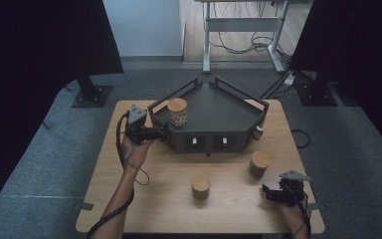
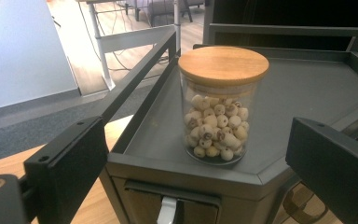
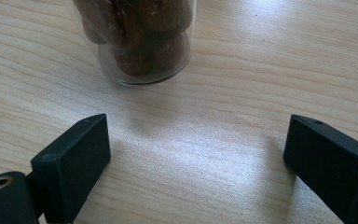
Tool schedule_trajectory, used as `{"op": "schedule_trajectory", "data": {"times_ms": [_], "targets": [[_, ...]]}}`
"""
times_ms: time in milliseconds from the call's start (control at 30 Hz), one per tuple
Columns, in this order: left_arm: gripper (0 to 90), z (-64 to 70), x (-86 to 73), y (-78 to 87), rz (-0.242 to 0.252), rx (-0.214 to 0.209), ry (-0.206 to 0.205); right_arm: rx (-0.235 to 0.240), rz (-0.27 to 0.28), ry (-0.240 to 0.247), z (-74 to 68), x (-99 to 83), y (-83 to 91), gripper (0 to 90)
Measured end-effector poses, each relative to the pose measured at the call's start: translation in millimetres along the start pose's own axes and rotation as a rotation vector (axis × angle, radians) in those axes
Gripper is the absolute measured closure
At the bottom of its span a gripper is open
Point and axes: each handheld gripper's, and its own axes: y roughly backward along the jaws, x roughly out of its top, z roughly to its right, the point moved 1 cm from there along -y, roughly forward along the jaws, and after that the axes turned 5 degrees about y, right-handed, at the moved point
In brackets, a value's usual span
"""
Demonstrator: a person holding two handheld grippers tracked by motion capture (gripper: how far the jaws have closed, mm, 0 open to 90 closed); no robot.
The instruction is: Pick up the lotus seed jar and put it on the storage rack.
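Forearms: we see both coming in from the near edge of the worktop, each hand holding one gripper.
Right gripper: we place it at the near right corner, low over the wood. Jaws spread wide, nothing between them; in the right gripper view they frame bare worktop.
Brown-filled jar: glass, dark brown pieces inside, standing on the wood just beyond the right gripper's jaws, apart from them. In the high view we take it for the wooden-lidded jar just far and left of that gripper.
Third jar: wooden lid, near centre of the worktop, left of the right gripper and apart from the brown-filled jar.
Left gripper: we see it at the left side, pointing right at the left end of the dark tray stand. Jaws spread; in the left gripper view they sit on either side of the stand's near corner, gripping nothing.
Jar of pale round pieces: the thing nearest the left gripper. Upright on the stand's top deck, at its near left corner, close to the edge. Flat wooden lid on. Clear of both jaws.
Stand: six-sided, low rails along its far sides, drawers with white tabs in the near face; it sits at the far centre of the worktop.
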Motion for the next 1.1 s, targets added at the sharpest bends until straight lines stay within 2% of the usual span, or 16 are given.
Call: {"op": "schedule_trajectory", "data": {"times_ms": [333,1100], "targets": [[5.2,-2.1,-9.4,10.1,0.005,0.003,0.018,-0.001,0.0,0.001,0.0,-0.1,0.0,6.5],[5.2,-1.3,-19.2,28.6,0.008,0.005,0.032,-0.004,-0.001,-0.005,-0.5,-0.1,0.1,6.5]]}}
